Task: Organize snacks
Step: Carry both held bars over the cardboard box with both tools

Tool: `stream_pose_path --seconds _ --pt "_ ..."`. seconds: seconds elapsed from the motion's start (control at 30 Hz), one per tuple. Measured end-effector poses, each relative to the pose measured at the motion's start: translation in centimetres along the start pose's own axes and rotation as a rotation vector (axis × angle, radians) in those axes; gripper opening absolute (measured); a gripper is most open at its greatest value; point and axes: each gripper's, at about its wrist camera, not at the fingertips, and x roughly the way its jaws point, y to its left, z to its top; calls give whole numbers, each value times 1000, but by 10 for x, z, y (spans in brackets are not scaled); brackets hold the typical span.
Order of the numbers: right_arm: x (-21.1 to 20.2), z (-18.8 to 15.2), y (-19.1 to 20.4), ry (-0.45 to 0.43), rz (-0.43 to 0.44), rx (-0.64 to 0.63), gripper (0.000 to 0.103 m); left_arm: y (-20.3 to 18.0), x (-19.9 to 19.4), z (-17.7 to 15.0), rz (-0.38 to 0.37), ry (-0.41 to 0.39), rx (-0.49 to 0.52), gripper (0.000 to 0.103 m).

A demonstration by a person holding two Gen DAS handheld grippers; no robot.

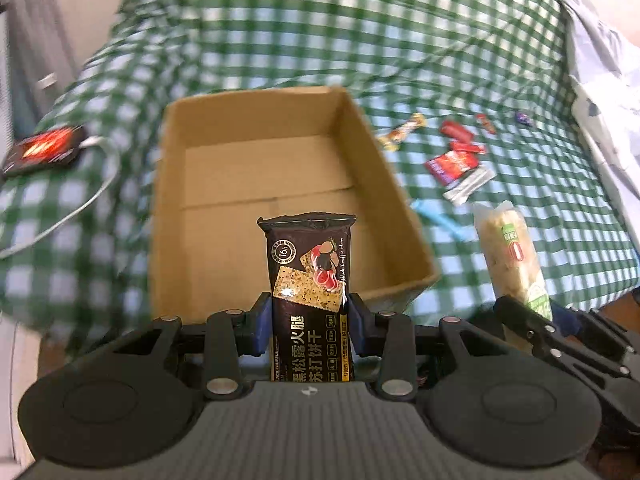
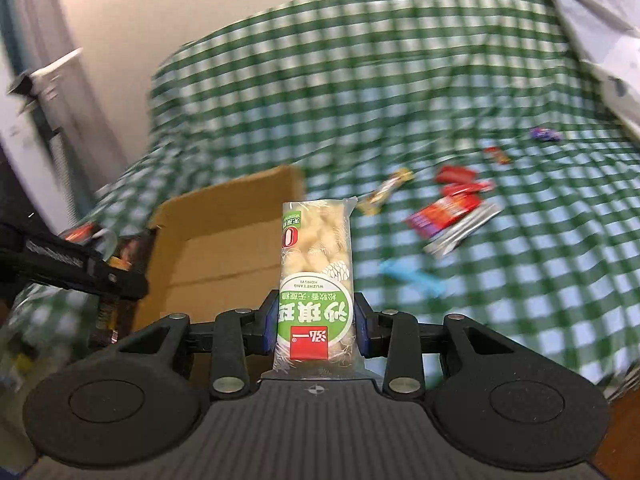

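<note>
Left wrist view.
- Left gripper (image 1: pixel 310 322): fingers closed on a dark cracker packet (image 1: pixel 309 280), held upright over the near edge of the box.
- Cardboard box (image 1: pixel 404 216): open-topped, resting on a bed under a green checked cover (image 1: pixel 360 32). Bare floor; nothing inside as far as shown.
- Loose snacks on the cover to the right of the box: gold-wrapped candy (image 1: pixel 402 130), several red packets (image 1: pixel 456 152), silver sachet (image 1: pixel 470 186), blue wrapper (image 1: pixel 440 220), small purple sweet (image 1: pixel 523 117).
- Pale snack bar with green label (image 1: pixel 512 256): at right edge, carried by the other tool.
- Black-and-red packet (image 1: pixel 44 148) with a white cable, left of the box.

Right wrist view.
- Right gripper (image 2: pixel 316 328): fingers clamped on the pale snack bar with green label, upright, near the box's right wall.
- Cardboard box: interior again shows bare card.
- Same loose snacks scattered well apart from the box on the right; view is blurred.

Progress, as judged: early. No snack sits in the box yet; two are in hand close to it, and all the scattered pieces remain to be collected.
</note>
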Motion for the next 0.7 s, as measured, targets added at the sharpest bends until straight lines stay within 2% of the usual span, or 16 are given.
stream_pose_path --seconds 0.13,0.3,0.7 --pt "-11 -17 37 19 32 -71 38 32 -28 -34 26 -35 -35 43" --pt "-26 -23 66 1 25 -134 38 56 -55 -61 35 -93 -67 43" --pt "-49 -30 86 -24 -3 -191 38 69 -75 -77 15 -135 -97 43"
